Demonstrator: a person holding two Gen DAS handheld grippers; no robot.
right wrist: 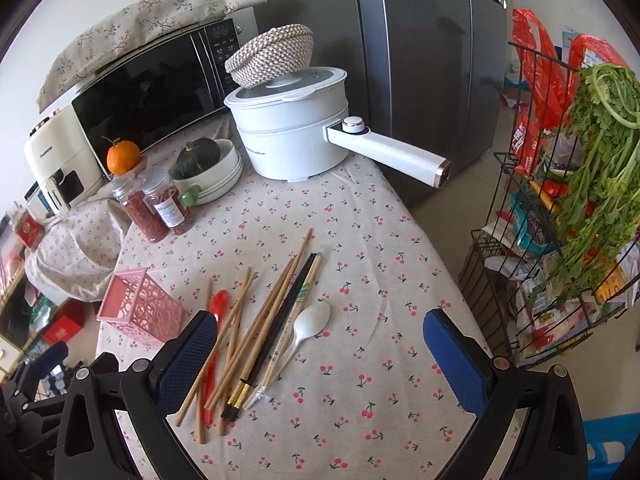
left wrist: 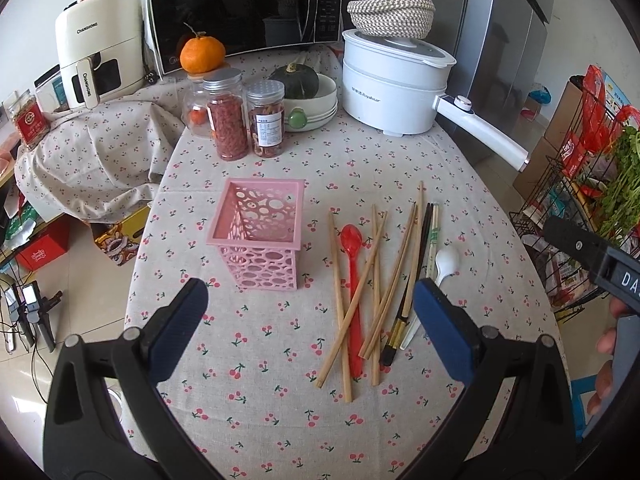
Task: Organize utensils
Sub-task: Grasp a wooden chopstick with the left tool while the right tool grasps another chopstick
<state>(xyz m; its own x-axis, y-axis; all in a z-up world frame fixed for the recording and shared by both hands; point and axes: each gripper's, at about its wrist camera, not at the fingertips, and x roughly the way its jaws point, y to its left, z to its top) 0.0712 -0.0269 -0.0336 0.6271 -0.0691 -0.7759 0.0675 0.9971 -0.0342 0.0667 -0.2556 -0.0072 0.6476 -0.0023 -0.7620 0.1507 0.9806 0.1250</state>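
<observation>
A pink perforated holder (left wrist: 258, 236) stands upright and empty on the cherry-print tablecloth; it also shows in the right wrist view (right wrist: 138, 306). Right of it lies a loose pile: several wooden chopsticks (left wrist: 378, 276), a black pair (left wrist: 416, 264), a red spoon (left wrist: 353, 280) and a white spoon (left wrist: 445, 264). In the right wrist view the chopsticks (right wrist: 260, 320), red spoon (right wrist: 218, 308) and white spoon (right wrist: 312, 322) lie just ahead. My left gripper (left wrist: 310, 304) is open and empty above the near table. My right gripper (right wrist: 320, 334) is open and empty over the pile.
Behind stand two red-filled jars (left wrist: 230, 120), an orange (left wrist: 202, 54), a squash in a bowl (left wrist: 298, 84), a white electric pot (left wrist: 390, 88) with a long handle, a microwave (left wrist: 244, 8) and an air fryer (left wrist: 100, 44). A wire rack with greens (right wrist: 560, 208) stands off the table's right edge.
</observation>
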